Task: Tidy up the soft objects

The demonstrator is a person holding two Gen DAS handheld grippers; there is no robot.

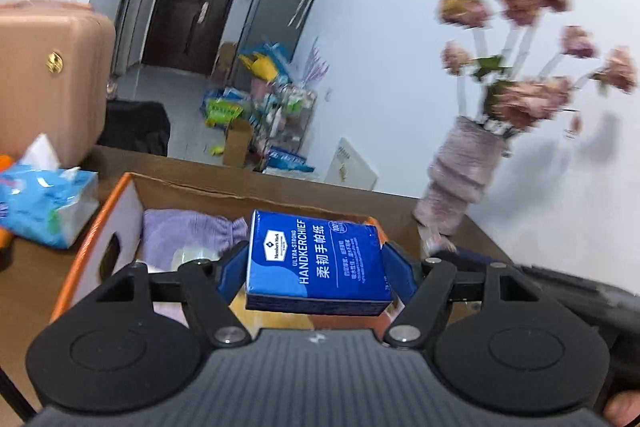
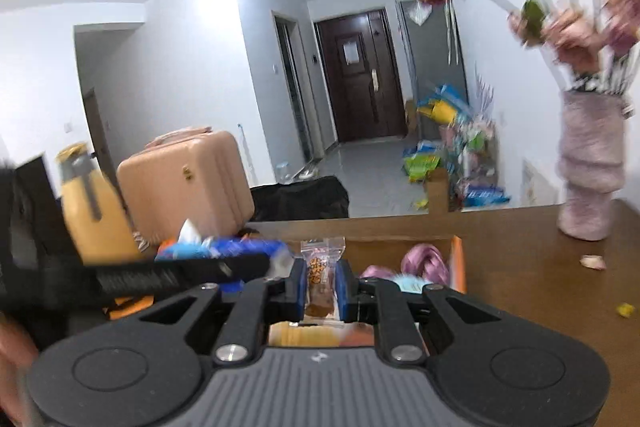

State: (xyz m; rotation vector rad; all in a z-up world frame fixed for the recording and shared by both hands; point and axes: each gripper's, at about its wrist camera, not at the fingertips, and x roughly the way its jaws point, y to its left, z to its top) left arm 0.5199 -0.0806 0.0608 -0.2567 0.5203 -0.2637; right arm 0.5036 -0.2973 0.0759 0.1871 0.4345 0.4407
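The left gripper (image 1: 314, 263) holds a blue handkerchief pack (image 1: 316, 261) between its blue fingers (image 1: 231, 273), which press on the pack's two short sides; the pack sits level, its printed face up, above the open cardboard box (image 1: 120, 223) on the brown desk (image 1: 472, 231). Inside the box, at ten o'clock from the pack, lies a folded lilac cloth (image 1: 188, 231). A light blue tissue pack (image 1: 44, 203) lies on the desk outside the box at nine o'clock, with a pink suitcase (image 1: 48, 75) behind it.

The right gripper (image 2: 320, 285) is nearly closed, its fingers (image 2: 343, 287) pinching a small clear snack packet (image 2: 320, 271) that stands upright between them, orange print showing. Beyond it, at one o'clock, a shiny pink bundle (image 2: 424, 261) lies in the box. A fuzzy pink vase (image 2: 588, 167) of blurred pink flowers stands on the desk at two o'clock, well apart from the box.
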